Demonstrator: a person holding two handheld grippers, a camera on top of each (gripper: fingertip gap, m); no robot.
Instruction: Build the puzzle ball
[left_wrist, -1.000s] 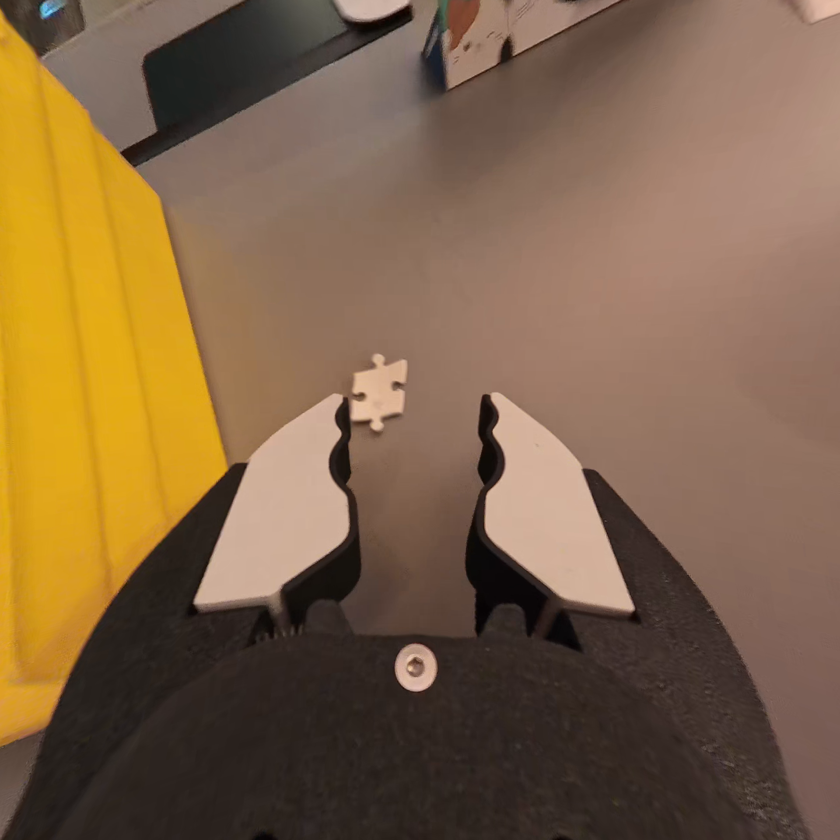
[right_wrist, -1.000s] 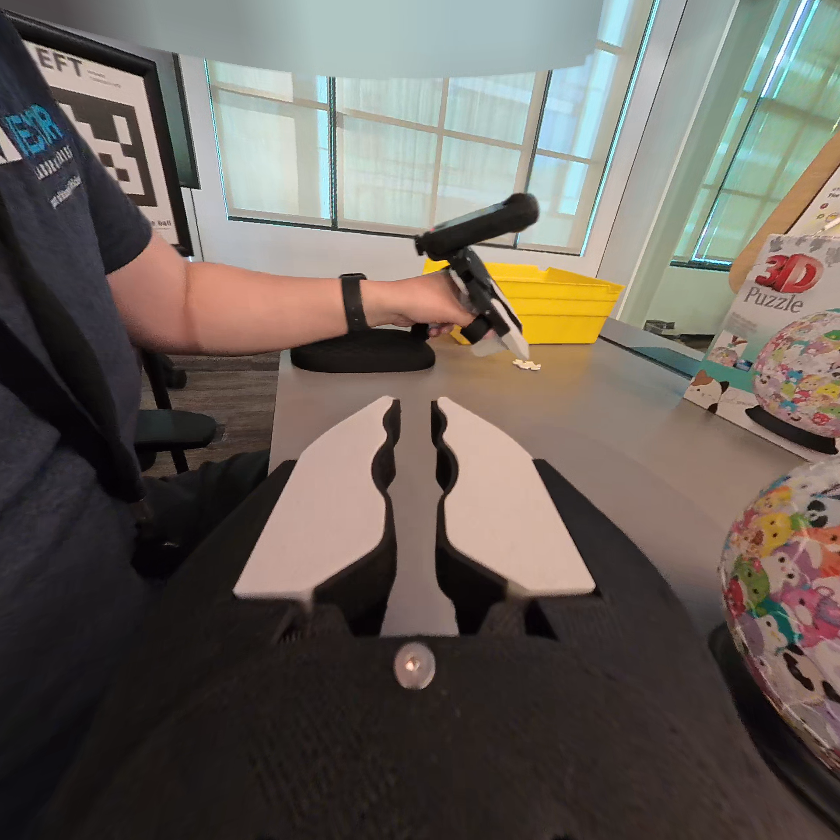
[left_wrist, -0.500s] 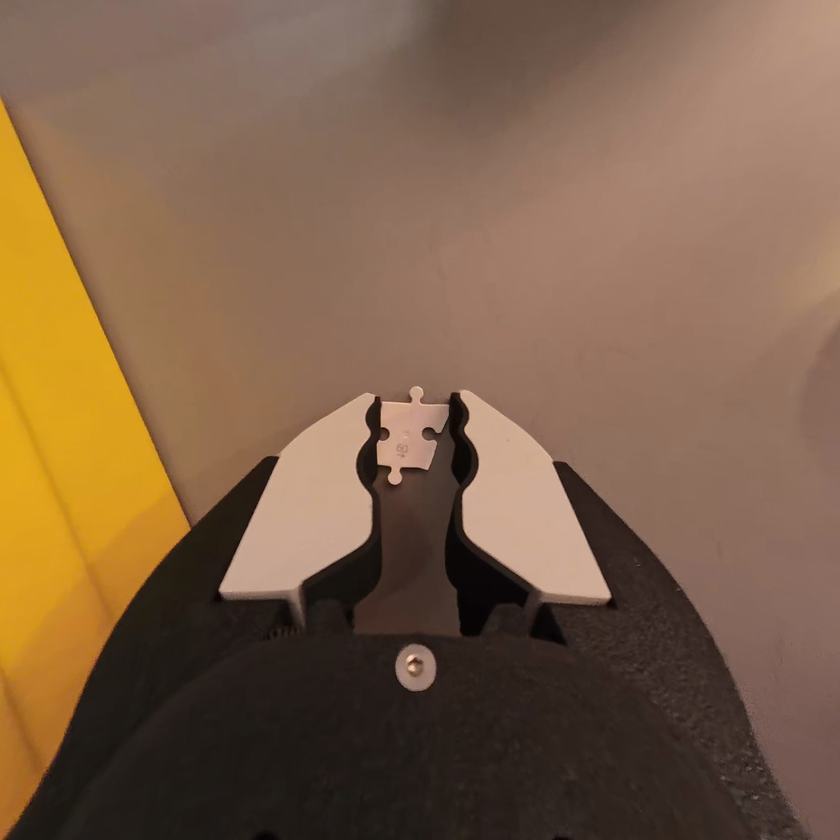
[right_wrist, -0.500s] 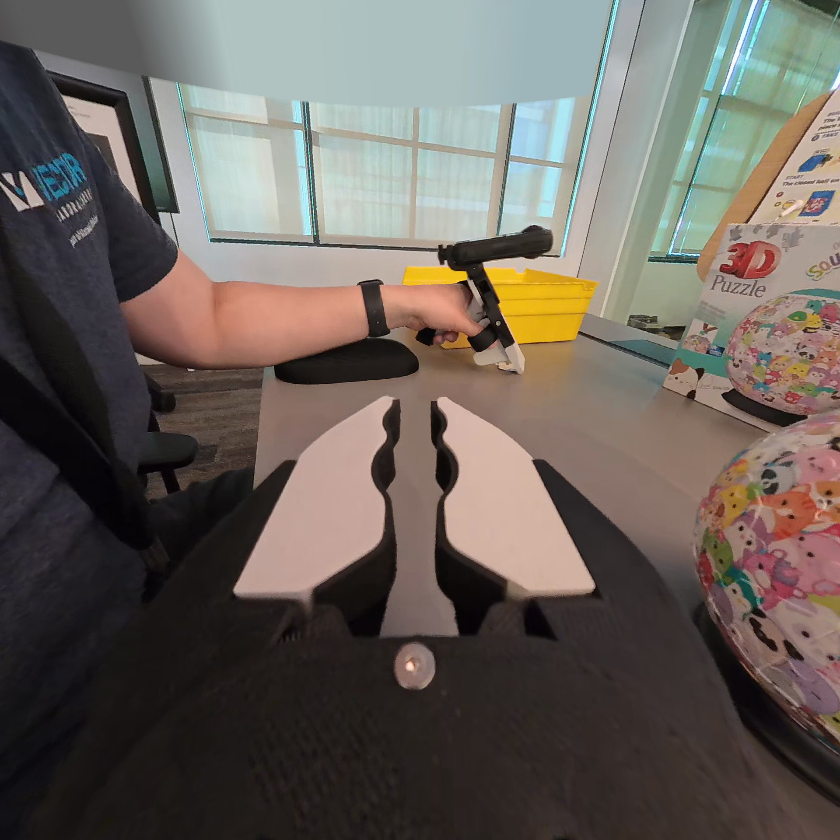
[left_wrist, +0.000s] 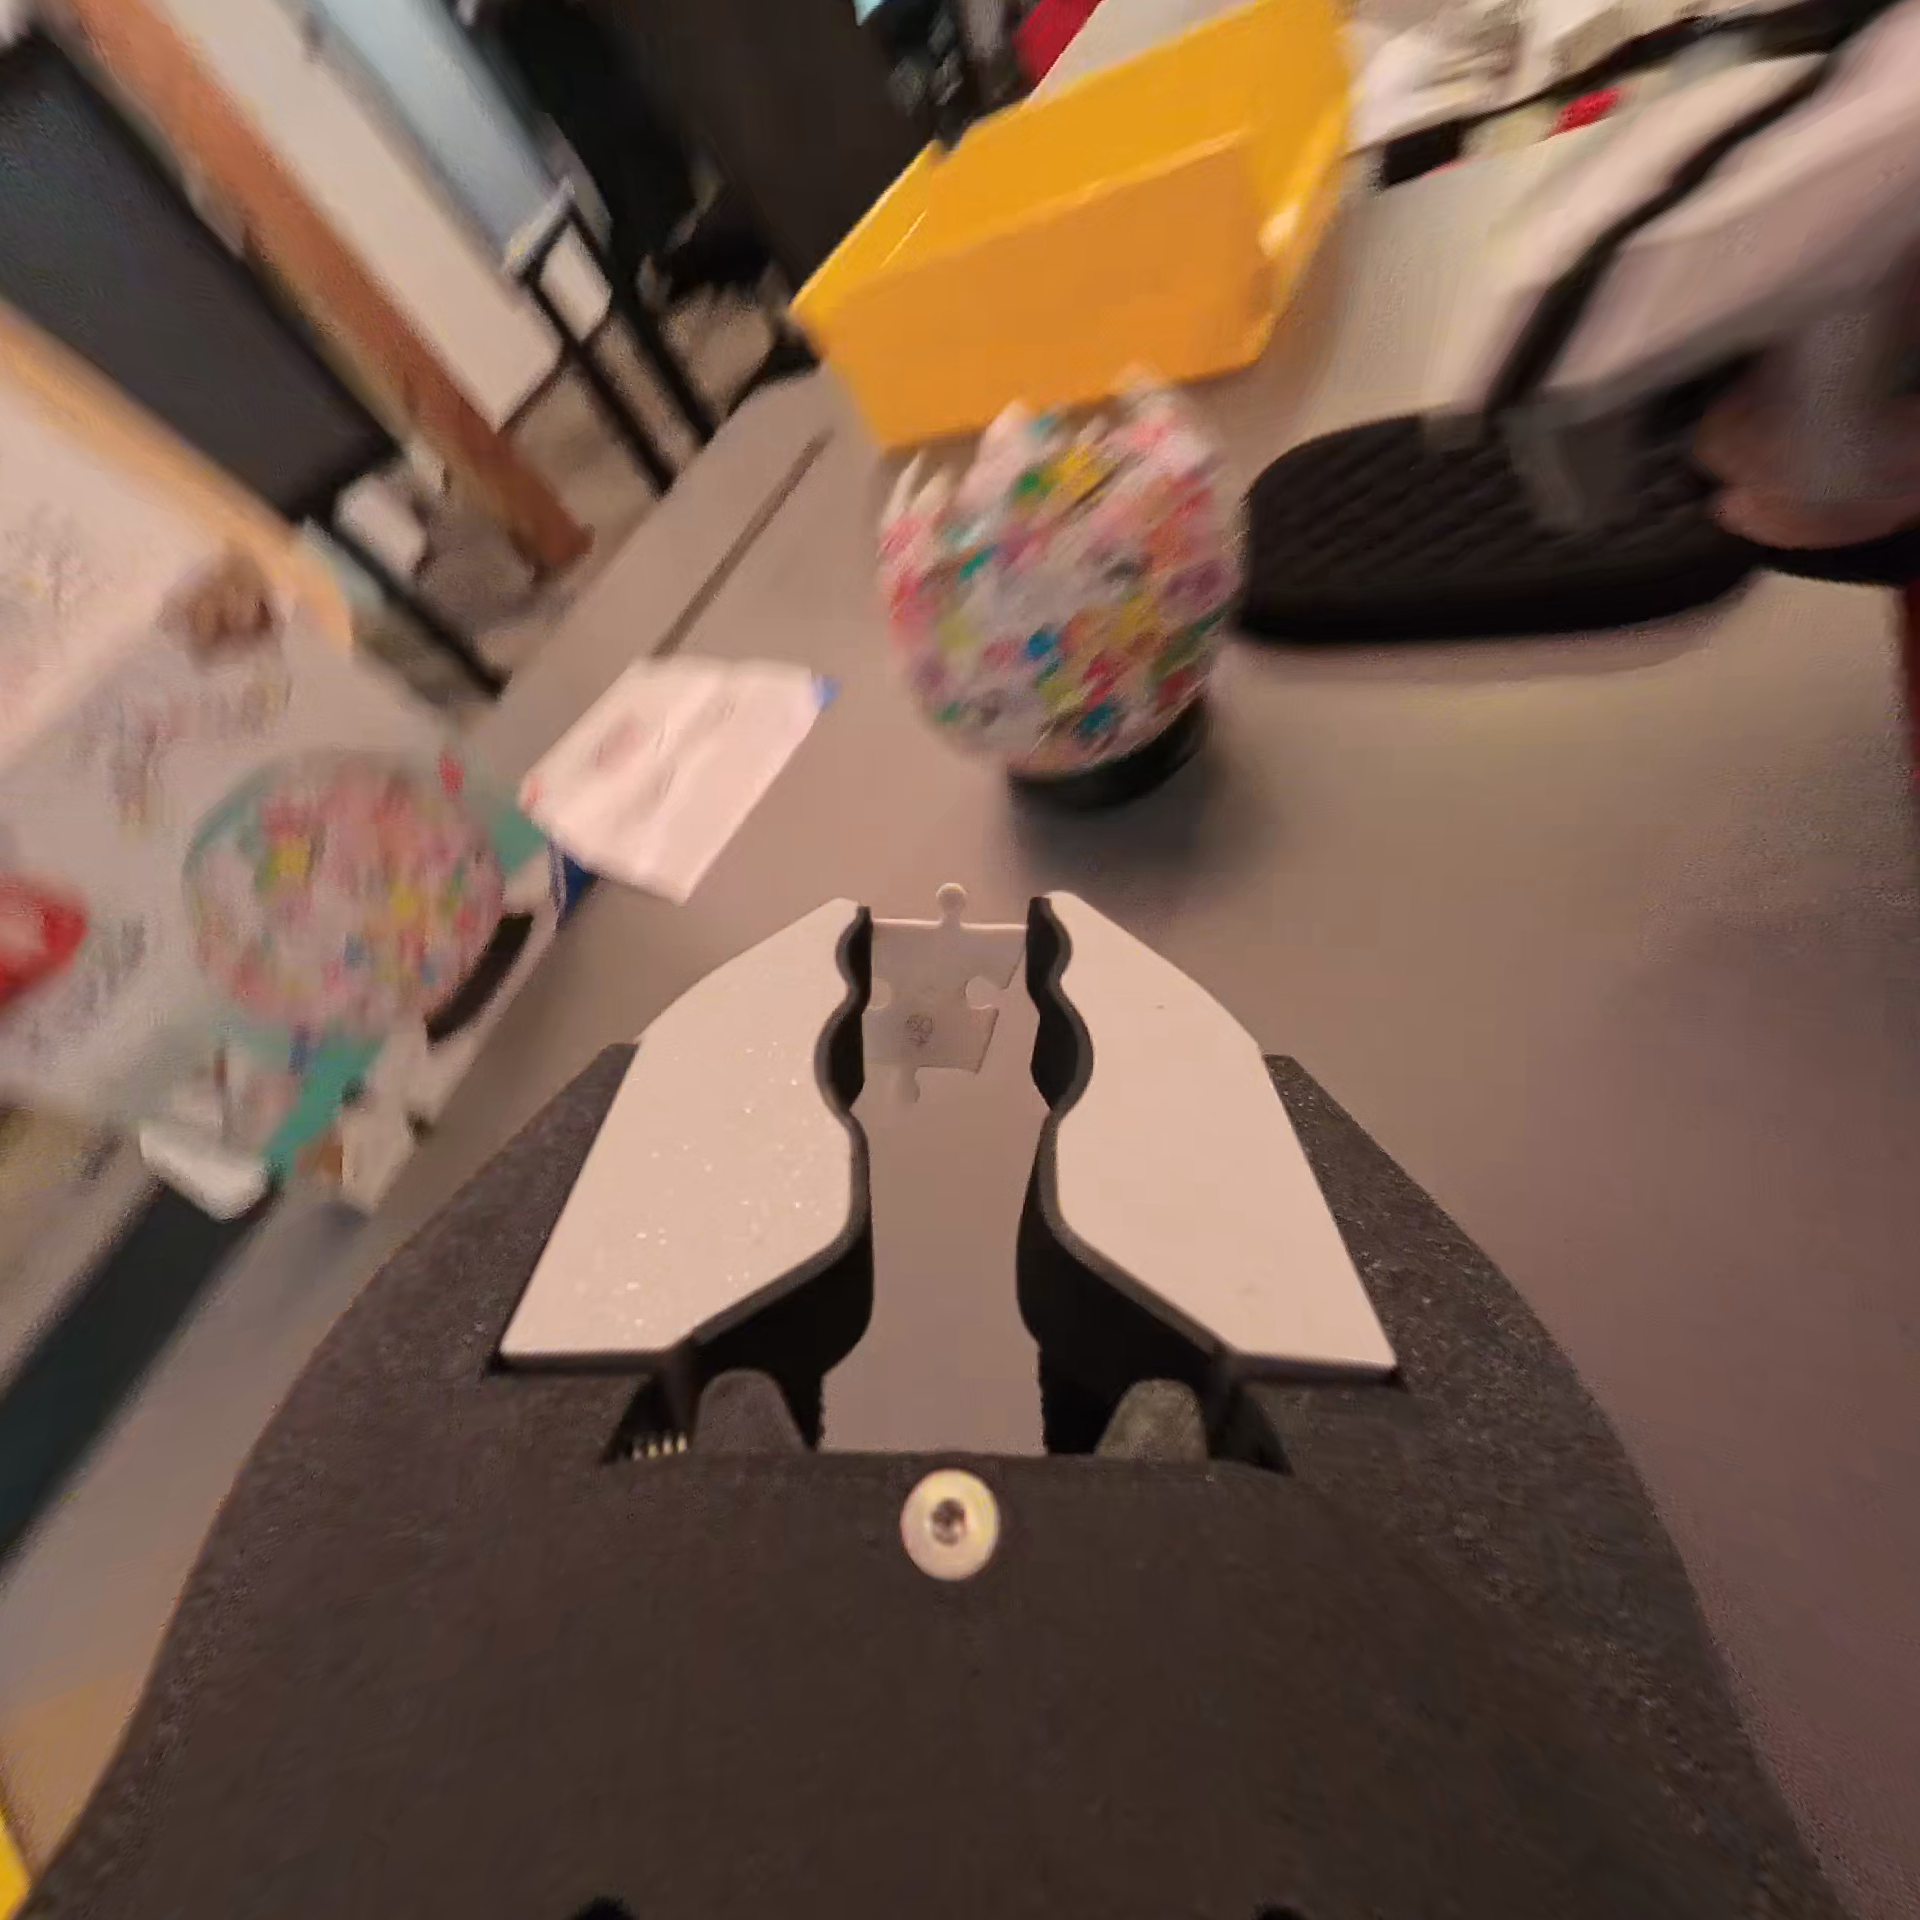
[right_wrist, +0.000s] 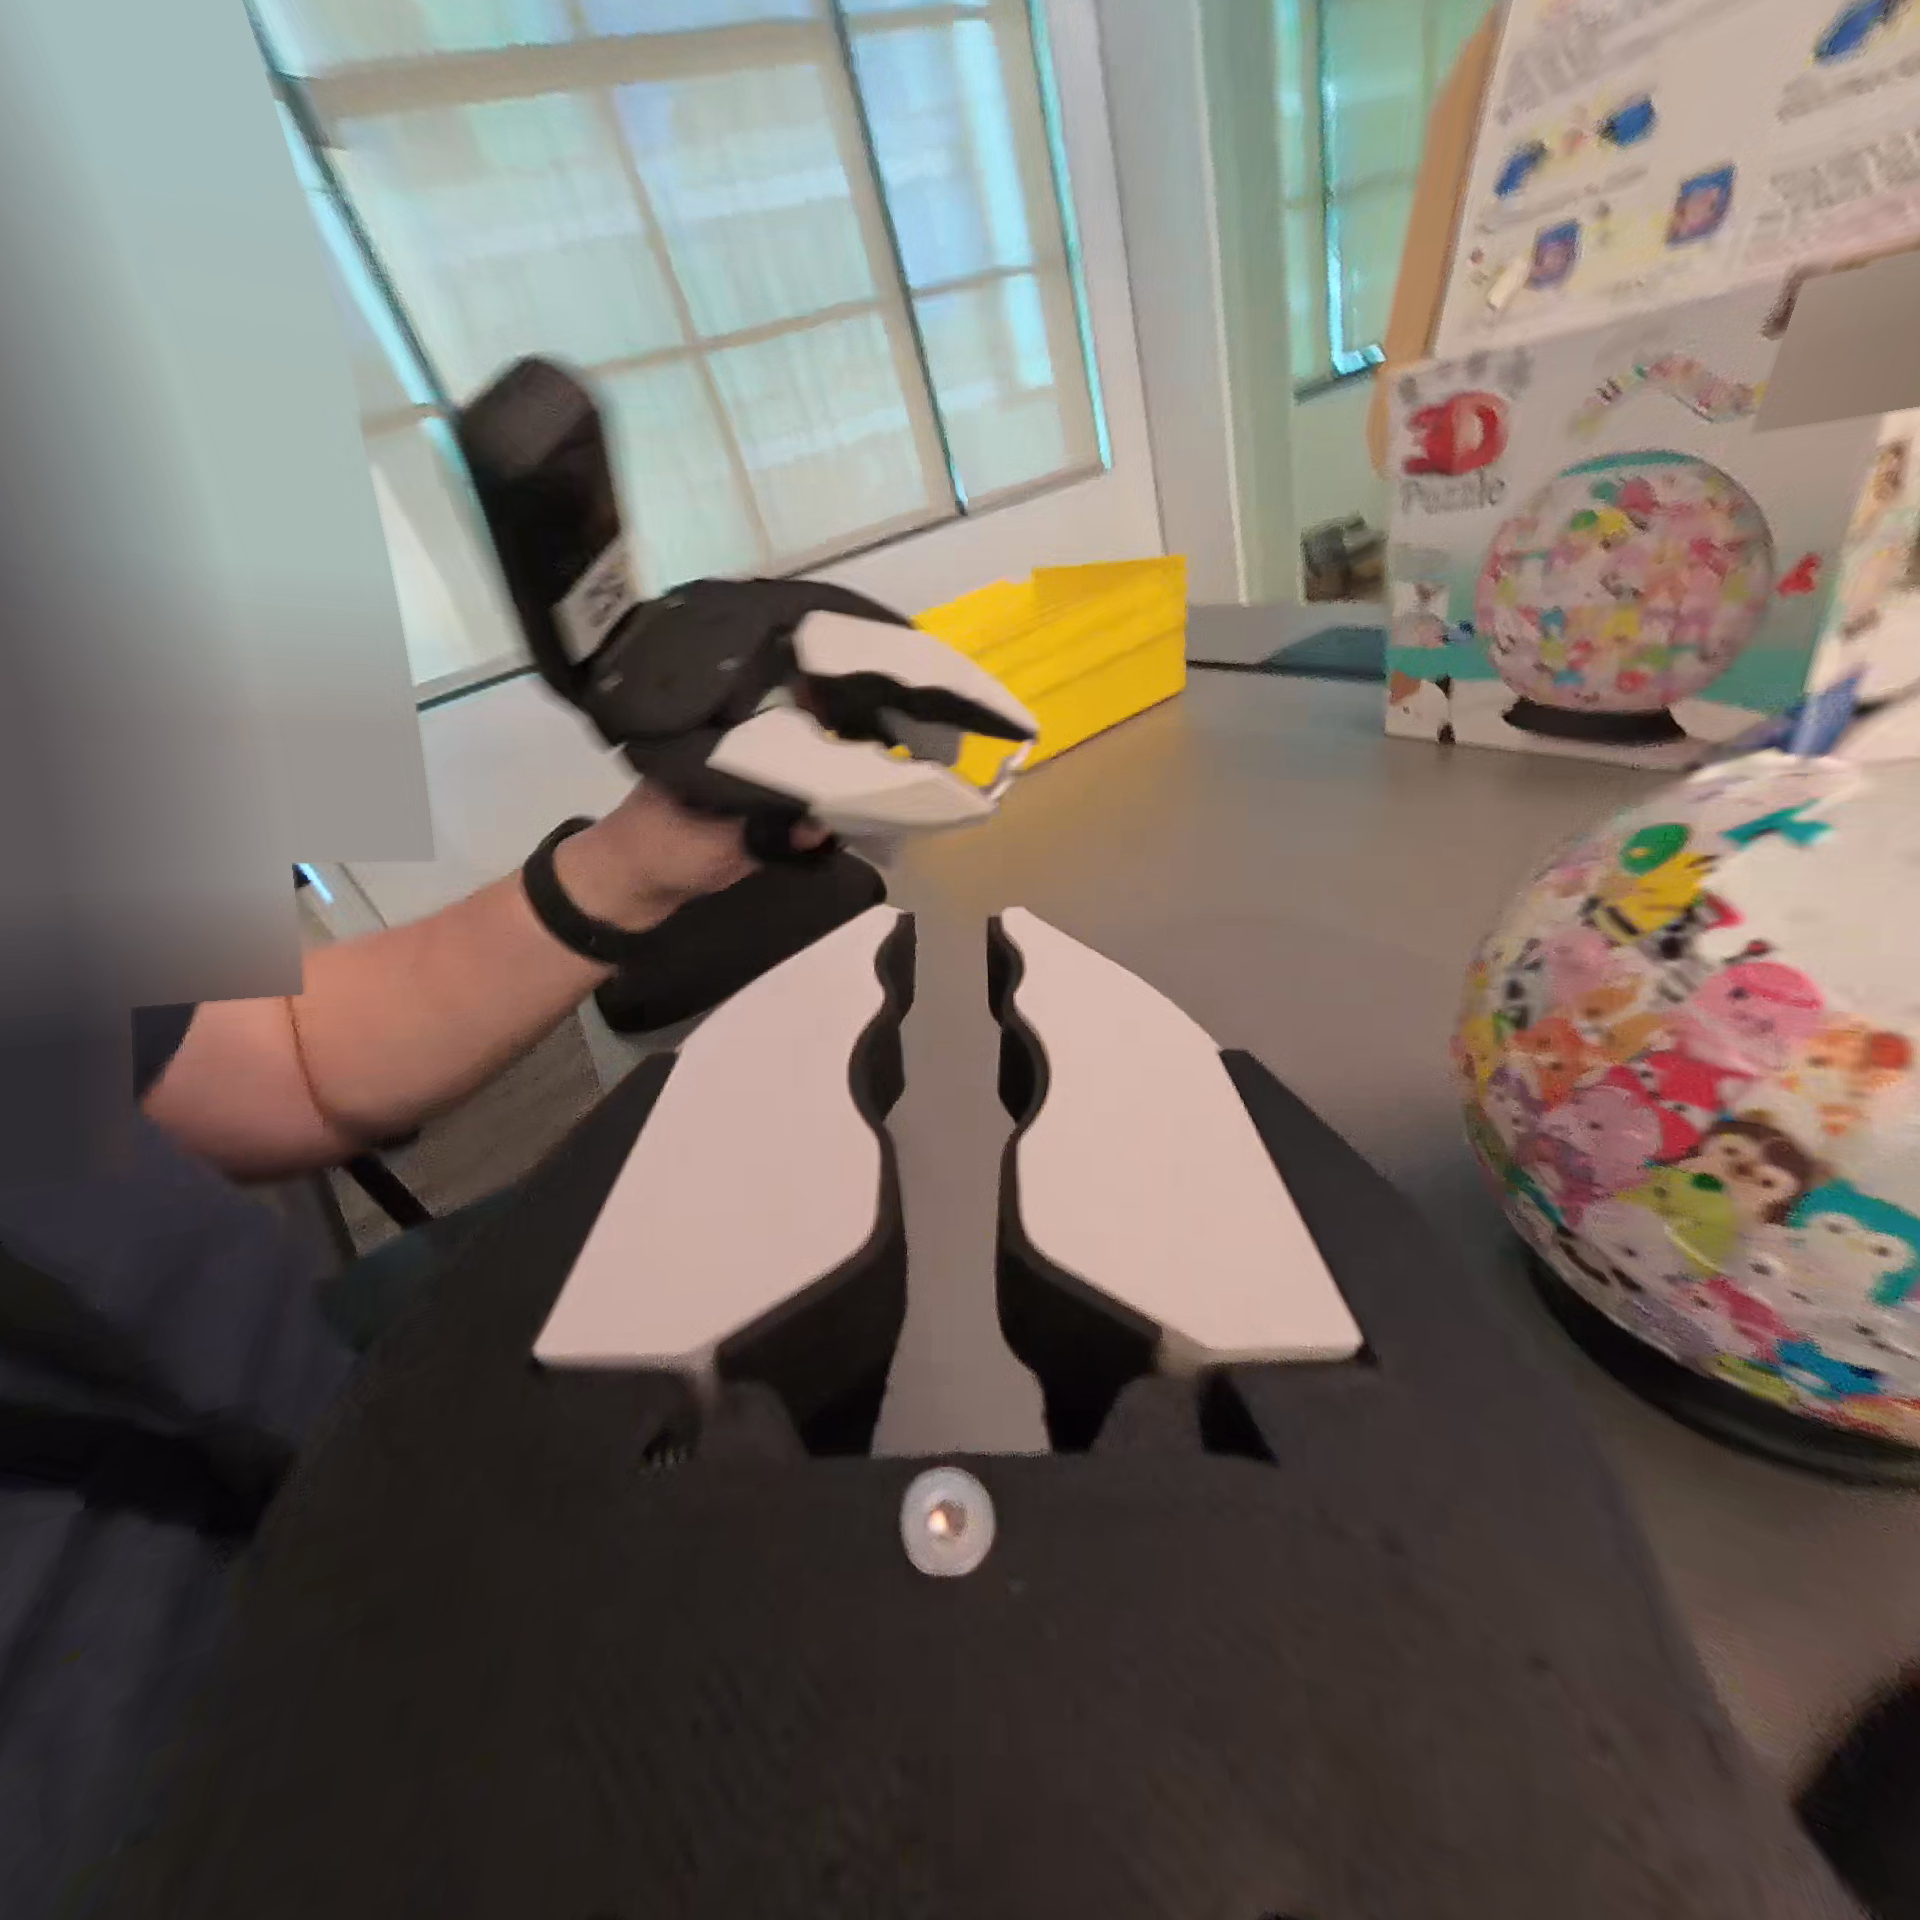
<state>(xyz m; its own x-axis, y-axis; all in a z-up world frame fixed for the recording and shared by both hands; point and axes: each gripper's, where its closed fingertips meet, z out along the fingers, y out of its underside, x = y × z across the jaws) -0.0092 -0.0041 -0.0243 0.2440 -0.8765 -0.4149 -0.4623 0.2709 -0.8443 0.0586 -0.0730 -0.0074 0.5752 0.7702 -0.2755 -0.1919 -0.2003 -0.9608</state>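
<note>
While the left gripper (left_wrist: 943, 940) is pinching a white puzzle piece (left_wrist: 935, 1003) between its fingertips, held above the grey counter (left_wrist: 1507, 1039), only its own wrist view is showing that piece clearly; from the right wrist view the left gripper (right_wrist: 1003, 764) is appearing side-on and blurred, ahead and to the left, with just a sliver of white at its tips. The right gripper (right_wrist: 951, 930) is holding nothing, its fingers standing a narrow gap apart over the counter. The puzzle ball (left_wrist: 1060, 603) is sitting on a dark stand ahead of the left gripper and slightly right, and close at the right gripper's right side, where the frame edge is cutting it off. Motion blur is smearing the ball's pattern in the left view. A yellow bin (left_wrist: 1081, 239) is lying beyond the ball, the puzzle box (right_wrist: 1590, 540) is standing ahead-right of the right gripper, and a white leaflet (left_wrist: 675, 769) is lying ahead-left of the left gripper.
</note>
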